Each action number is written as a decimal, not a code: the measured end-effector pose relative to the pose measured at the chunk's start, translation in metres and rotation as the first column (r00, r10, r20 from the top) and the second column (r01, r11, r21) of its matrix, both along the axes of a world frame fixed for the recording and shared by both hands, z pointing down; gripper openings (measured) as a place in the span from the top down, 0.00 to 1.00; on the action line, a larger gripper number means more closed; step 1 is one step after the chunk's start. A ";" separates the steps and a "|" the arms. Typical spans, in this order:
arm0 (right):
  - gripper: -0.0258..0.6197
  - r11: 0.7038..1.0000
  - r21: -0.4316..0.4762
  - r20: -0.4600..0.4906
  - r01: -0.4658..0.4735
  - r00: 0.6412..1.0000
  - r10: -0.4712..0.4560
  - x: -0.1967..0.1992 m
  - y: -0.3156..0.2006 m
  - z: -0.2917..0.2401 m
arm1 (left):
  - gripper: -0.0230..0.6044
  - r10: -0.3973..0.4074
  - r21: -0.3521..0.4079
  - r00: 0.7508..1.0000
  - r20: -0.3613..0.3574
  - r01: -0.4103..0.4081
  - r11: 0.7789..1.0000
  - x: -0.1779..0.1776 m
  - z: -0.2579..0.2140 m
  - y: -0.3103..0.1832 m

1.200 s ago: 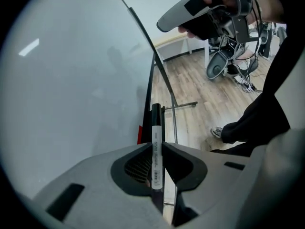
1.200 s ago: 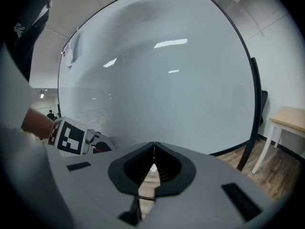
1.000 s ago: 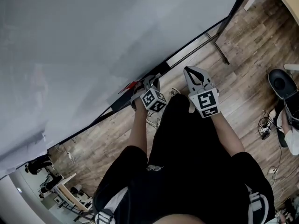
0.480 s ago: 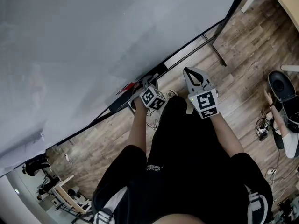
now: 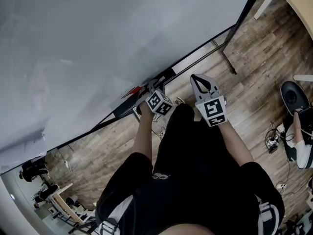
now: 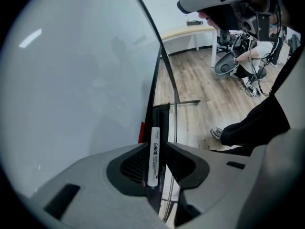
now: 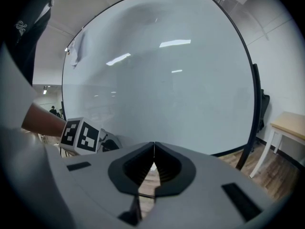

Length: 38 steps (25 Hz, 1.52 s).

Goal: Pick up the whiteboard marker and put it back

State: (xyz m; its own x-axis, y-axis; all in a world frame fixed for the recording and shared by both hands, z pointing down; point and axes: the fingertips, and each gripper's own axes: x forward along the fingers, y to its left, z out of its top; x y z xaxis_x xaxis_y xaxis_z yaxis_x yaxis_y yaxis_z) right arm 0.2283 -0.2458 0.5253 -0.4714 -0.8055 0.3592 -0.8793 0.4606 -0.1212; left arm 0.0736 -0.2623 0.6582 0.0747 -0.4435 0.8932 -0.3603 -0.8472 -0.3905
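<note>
Marker [image 6: 153,152] pinched in left tool [image 6: 155,146], near whiteboard's [image 6: 86,80] lower edge.
White cylindrical printed barrel; its near end hides behind grey ribbed pads [image 6: 132,167]. Right tool [image 7: 153,147] is closed, holding nothing.

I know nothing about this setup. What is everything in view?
large whiteboard: one, white, black-framed, ahead
tray ledge: one, black, under the board
small red item: one, at the board's lower edge, unidentifiable
whiteboard marker: one, white barrel, between the left jaws
plank floor: brown wood
table: one, light wood, right
office chair: one, black, right
left gripper: grey, shut on marker
right gripper: grey, jaws together, empty
</note>
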 end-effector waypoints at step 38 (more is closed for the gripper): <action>0.96 0.886 0.207 0.029 0.416 0.902 -0.430 -0.152 0.157 -0.086 | 0.95 -0.319 0.132 0.338 -0.885 0.842 0.523 -0.057 -0.214 0.220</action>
State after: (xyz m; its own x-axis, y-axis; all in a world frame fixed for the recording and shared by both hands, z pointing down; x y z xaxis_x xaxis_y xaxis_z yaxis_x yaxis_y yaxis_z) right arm 0.0759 -0.0892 0.4394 -0.8015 -0.5732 0.1705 -0.5879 0.8075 -0.0488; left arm 0.0164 -0.0423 0.4441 0.0279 -0.9615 0.2732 -0.9993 -0.0197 0.0329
